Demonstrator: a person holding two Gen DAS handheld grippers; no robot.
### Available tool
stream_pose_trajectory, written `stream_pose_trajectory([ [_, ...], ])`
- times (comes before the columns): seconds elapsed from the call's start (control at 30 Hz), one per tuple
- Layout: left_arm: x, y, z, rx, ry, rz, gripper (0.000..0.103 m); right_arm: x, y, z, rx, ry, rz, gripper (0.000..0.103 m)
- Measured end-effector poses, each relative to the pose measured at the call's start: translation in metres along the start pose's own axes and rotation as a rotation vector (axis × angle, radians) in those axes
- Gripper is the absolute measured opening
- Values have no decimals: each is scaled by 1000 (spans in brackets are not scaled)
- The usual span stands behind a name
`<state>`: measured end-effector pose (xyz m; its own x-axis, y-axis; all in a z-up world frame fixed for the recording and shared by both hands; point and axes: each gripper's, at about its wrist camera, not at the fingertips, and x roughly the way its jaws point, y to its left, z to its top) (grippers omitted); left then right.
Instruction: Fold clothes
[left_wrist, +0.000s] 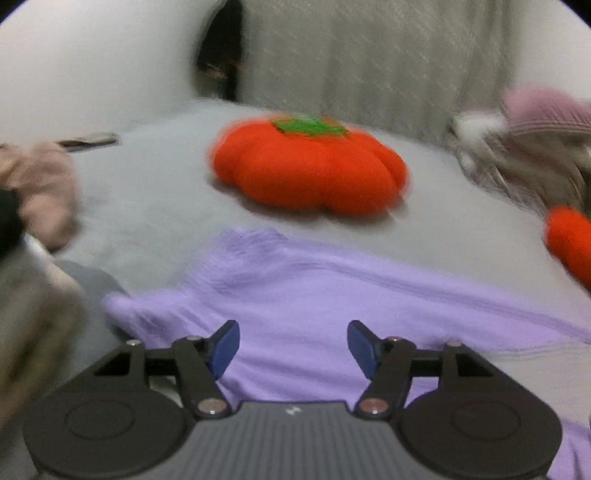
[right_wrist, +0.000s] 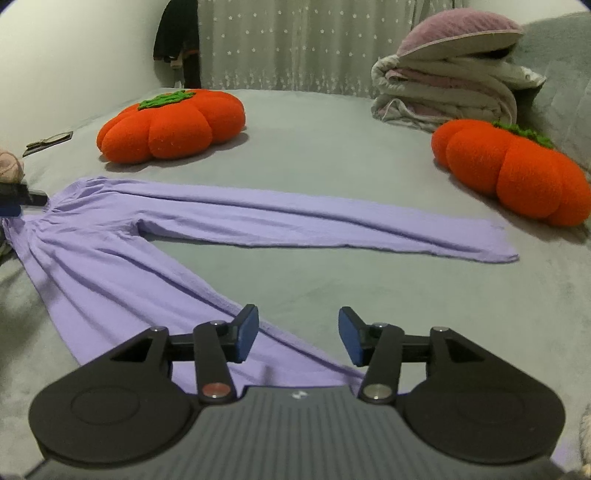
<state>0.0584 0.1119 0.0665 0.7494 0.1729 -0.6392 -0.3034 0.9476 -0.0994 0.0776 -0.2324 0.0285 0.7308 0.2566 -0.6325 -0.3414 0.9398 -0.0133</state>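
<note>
The big grey bed (right_wrist: 332, 155) holds everything. A long purple garment (right_wrist: 122, 251) lies flat on it, near the front of the bed, with one part stretched toward the pumpkin cushion (right_wrist: 513, 170) at the bed's right side. The right hand-held gripper (right_wrist: 298, 338) is open and holds nothing; the purple cloth runs under it. The left hand-held gripper (left_wrist: 293, 349) is open too, over the cloth, though that view is blurry, so touching is hard to tell.

Left wrist view blurred throughout. Second pumpkin cushion (left_wrist: 570, 242) cut off at right edge; pink bundle (left_wrist: 40, 192) at left indistinct. Purple garment (right_wrist: 110, 254) partly hidden beneath right gripper (right_wrist: 298, 336).
</note>
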Motion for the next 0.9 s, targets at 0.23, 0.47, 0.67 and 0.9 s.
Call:
stream_pose_trajectory([
  [0.23, 16, -18, -25, 16, 142, -29, 65, 14, -4, -8, 44, 81, 85, 52],
  [0.47, -3, -22, -31, 29, 113, -71, 65, 29, 5, -8, -48, 65, 71, 43],
  [0.67, 5, -28, -40, 53, 161, -57, 64, 45, 6, -11, -131, 74, 34, 7],
  [0.9, 0, -29, -38, 51, 155, -88, 64, 49, 4, -8, -191, 17, -109, 0],
])
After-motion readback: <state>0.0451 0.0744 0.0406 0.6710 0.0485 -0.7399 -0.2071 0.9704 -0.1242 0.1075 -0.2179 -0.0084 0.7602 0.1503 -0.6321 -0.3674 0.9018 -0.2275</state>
